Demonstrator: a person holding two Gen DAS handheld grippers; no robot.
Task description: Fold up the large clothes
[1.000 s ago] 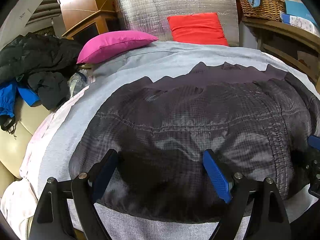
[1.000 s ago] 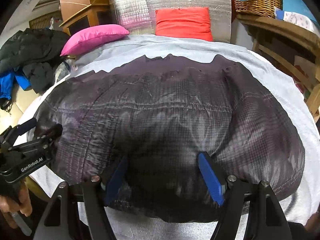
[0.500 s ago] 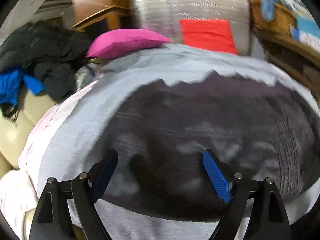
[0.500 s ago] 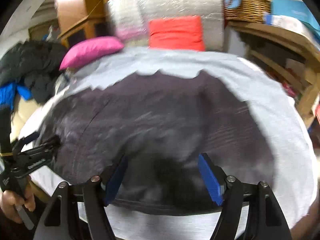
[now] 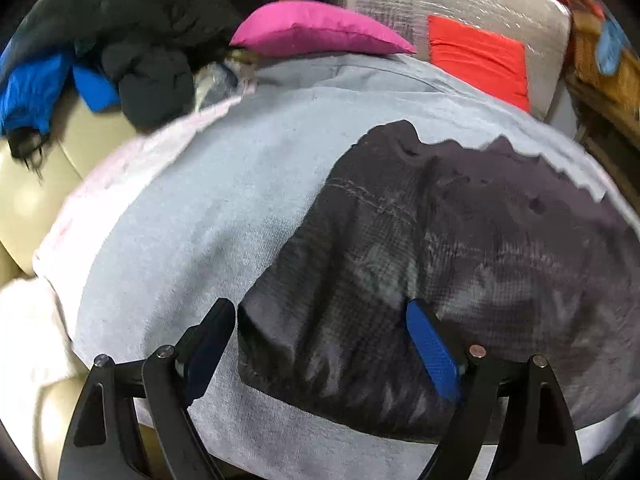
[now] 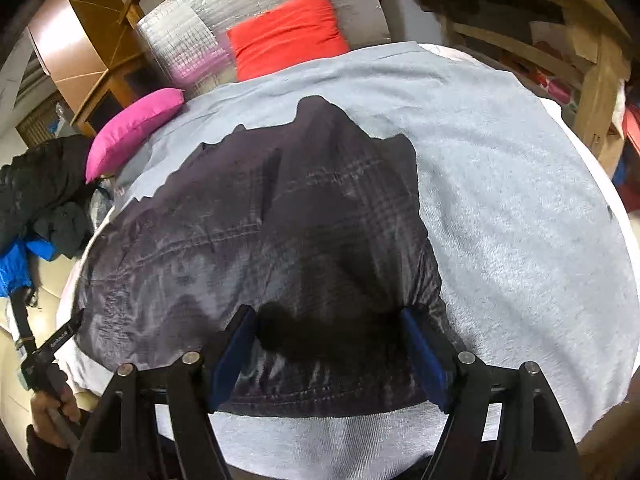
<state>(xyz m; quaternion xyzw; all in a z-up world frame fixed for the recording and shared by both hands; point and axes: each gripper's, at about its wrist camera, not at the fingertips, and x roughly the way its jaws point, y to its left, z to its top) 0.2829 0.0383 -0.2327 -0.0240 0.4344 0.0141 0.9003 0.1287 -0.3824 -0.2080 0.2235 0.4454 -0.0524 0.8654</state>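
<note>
A dark grey quilted garment (image 5: pixel 460 264) lies spread flat on a light grey blanket (image 5: pixel 208 216). It also shows in the right wrist view (image 6: pixel 280 240). My left gripper (image 5: pixel 320 344) is open over the garment's near left corner, its left finger over the blanket. My right gripper (image 6: pixel 332 344) is open over the garment's near right corner and hem. Both hold nothing. The left gripper (image 6: pixel 60 340) also shows at the left edge of the right wrist view, in a hand.
A pink cushion (image 5: pixel 320 28) and a red cushion (image 5: pixel 480 56) lie at the far end against a silver padded panel (image 6: pixel 240 12). A pile of black and blue clothes (image 5: pixel 100 52) sits at the left on a cream seat. Wooden shelving (image 6: pixel 580 52) stands at the right.
Both grippers have moved apart sideways, the left one to the garment's left corner and the right one to its right corner. Both stay open.
</note>
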